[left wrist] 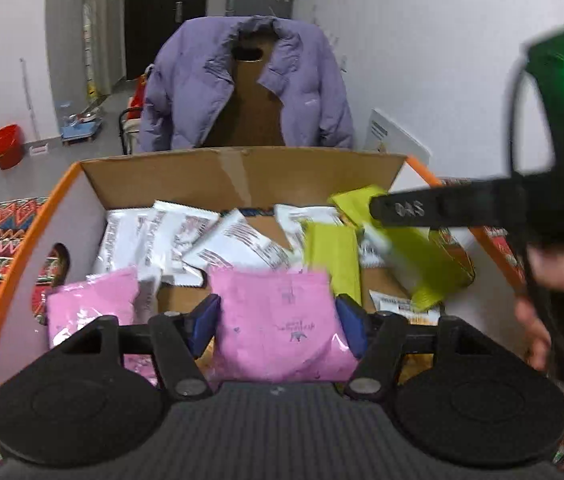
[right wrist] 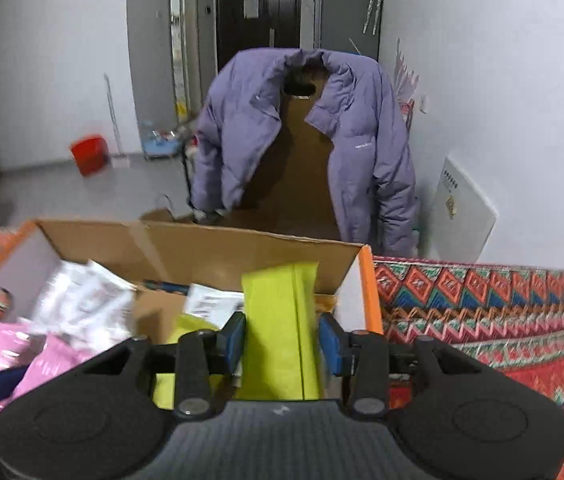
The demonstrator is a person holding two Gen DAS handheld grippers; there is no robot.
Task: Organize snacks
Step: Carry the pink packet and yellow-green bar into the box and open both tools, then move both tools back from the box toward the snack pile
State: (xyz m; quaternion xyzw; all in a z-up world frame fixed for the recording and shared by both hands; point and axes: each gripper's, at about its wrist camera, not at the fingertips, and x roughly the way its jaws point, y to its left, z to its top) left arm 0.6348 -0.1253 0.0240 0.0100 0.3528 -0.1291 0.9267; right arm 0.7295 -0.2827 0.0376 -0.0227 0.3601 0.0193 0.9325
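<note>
Left tongs (left wrist: 277,316): blue pads sit against both sides of a pink packet (left wrist: 282,324), gripping it above the near end of the box.
Right tongs (right wrist: 282,336): blue pads close on a yellow-green packet (right wrist: 282,320), held upright over the box's right end.
Box (left wrist: 237,176): open cardboard, orange-edged, standing on a patterned red cloth (right wrist: 482,312).
White packets (left wrist: 169,236): piled at the far left of the box.
Second pink packet (left wrist: 89,308): lying at the near left, beside the held one.
Other yellow-green packets (left wrist: 334,256): lying at the right side of the box.
Hand (left wrist: 538,300): at the right edge, on the right tongs' handle.
Purple jacket (right wrist: 362,136): draped over a chair behind the box.
Red bucket (left wrist: 5,146): on the floor, well apart.
</note>
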